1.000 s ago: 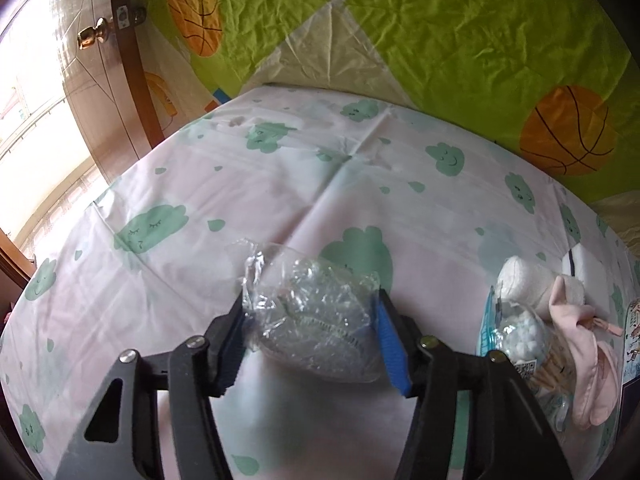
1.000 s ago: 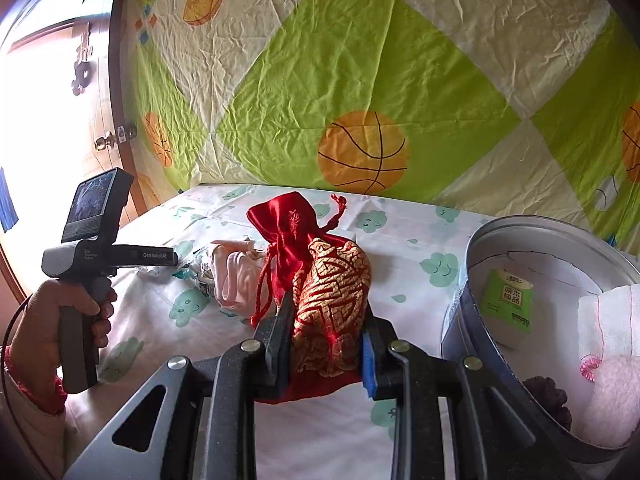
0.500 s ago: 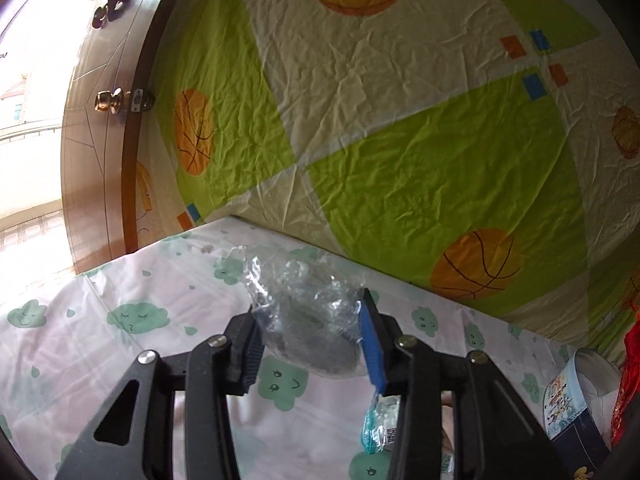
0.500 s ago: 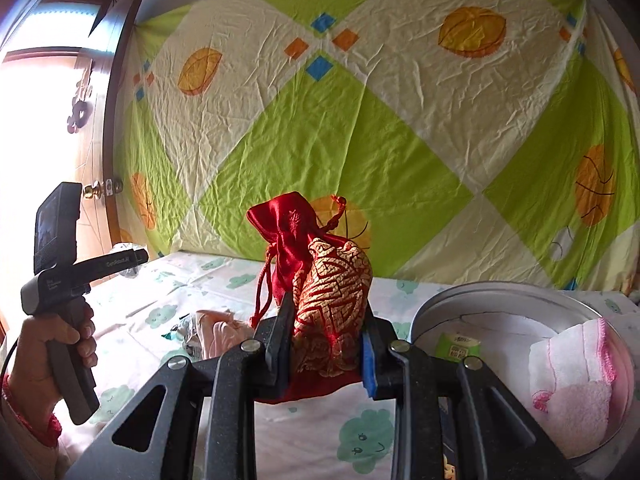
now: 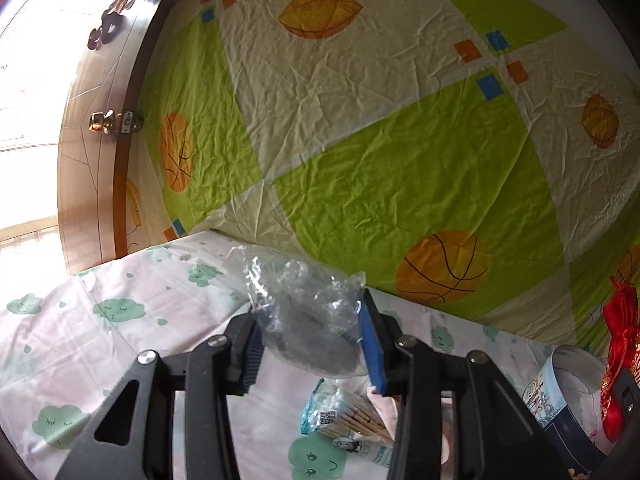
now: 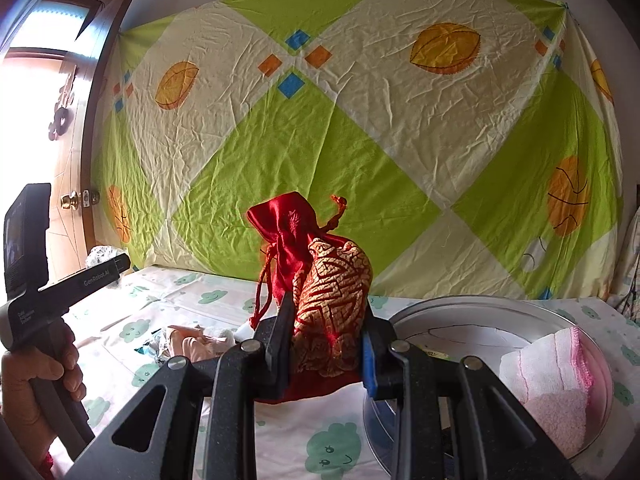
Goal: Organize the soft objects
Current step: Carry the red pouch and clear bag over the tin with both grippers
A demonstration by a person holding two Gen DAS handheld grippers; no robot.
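Left hand-held gripper (image 5: 312,340) slightly nose-down, bag-laden (image 5: 304,320)

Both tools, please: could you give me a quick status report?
Left tool shut on clear plastic bag, lifted. Right tool shut on red pouch, beside round tin. Nothing blocking.

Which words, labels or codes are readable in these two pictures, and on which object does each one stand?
"GenRobot.AI": on the side of the left gripper's black body.
Small pale print lower on that body: too small to read.
QR code and print on the cotton swab pack: too small to read.
Picture print on the round tin: no readable words.
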